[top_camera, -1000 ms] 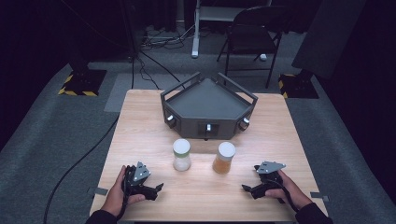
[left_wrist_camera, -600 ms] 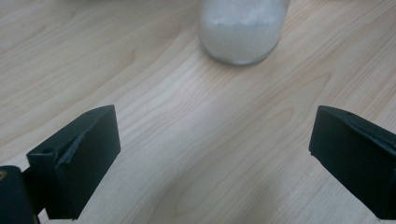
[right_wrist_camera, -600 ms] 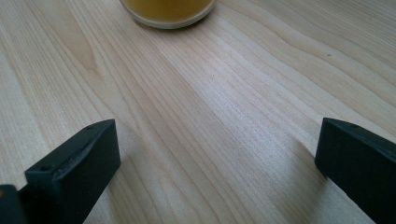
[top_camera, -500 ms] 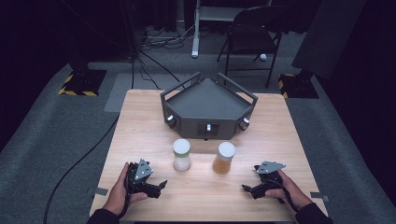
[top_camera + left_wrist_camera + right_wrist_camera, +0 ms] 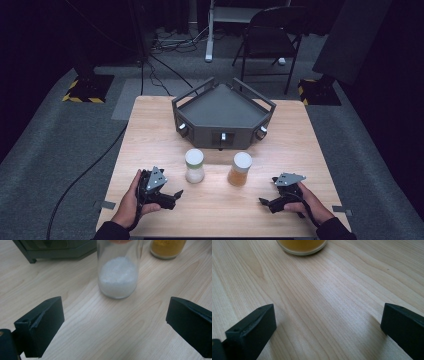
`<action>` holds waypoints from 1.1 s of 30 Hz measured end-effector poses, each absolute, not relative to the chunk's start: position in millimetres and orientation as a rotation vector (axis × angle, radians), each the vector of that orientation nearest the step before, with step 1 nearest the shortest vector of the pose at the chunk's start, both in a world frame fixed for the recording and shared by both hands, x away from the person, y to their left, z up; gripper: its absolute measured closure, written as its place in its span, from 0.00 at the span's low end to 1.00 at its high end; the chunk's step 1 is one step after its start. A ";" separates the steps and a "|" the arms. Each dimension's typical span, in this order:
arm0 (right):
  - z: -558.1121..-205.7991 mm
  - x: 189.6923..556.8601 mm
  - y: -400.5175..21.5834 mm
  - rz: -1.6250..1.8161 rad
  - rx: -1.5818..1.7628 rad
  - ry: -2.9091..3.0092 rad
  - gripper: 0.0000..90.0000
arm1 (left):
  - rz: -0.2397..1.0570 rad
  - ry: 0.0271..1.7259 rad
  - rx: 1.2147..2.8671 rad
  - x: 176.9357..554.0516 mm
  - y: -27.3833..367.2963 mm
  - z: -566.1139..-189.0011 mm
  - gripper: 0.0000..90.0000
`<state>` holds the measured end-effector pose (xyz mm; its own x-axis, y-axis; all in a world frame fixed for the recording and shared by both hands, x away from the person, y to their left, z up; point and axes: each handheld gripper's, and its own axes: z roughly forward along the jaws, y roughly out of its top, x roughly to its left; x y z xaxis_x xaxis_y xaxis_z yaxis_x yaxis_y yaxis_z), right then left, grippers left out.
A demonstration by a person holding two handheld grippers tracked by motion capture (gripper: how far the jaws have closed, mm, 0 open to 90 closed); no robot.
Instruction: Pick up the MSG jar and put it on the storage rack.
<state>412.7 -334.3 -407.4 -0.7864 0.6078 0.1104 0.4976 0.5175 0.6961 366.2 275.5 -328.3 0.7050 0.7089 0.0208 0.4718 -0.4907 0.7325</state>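
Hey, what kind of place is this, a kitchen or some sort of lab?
Likely a recording lab or studio: dark surroundings, floor cables, a folding chair, and a camera rig on the wooden table.

- A light wooden table (image 5: 150,130) stands on grey carpet (image 5: 60,145).
- Beyond the table's far edge, a dark folding chair (image 5: 272,30) and black cables (image 5: 165,42) sit in dim surroundings.
- Yellow-and-black striped stand bases (image 5: 87,90) flank the far corners.

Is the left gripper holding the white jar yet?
No, the left gripper is open, and the white jar stands untouched on the table beyond it.
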 end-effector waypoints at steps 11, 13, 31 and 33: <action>-407.4 412.7 -334.3 1.123 0.956 2.606 0.00 | 0.418 0.878 2.163 374.3 264.6 -325.4 0.01; -407.3 412.7 -334.3 1.123 0.956 2.606 0.00 | 0.411 0.889 2.154 377.2 262.0 -325.9 0.02; -407.4 413.0 -334.6 1.124 0.953 2.607 0.00 | 0.371 0.889 2.128 398.3 245.5 -332.5 0.02; -407.4 413.0 -334.6 1.124 0.954 2.607 0.00 | 0.362 0.896 2.123 400.9 243.6 -333.6 0.02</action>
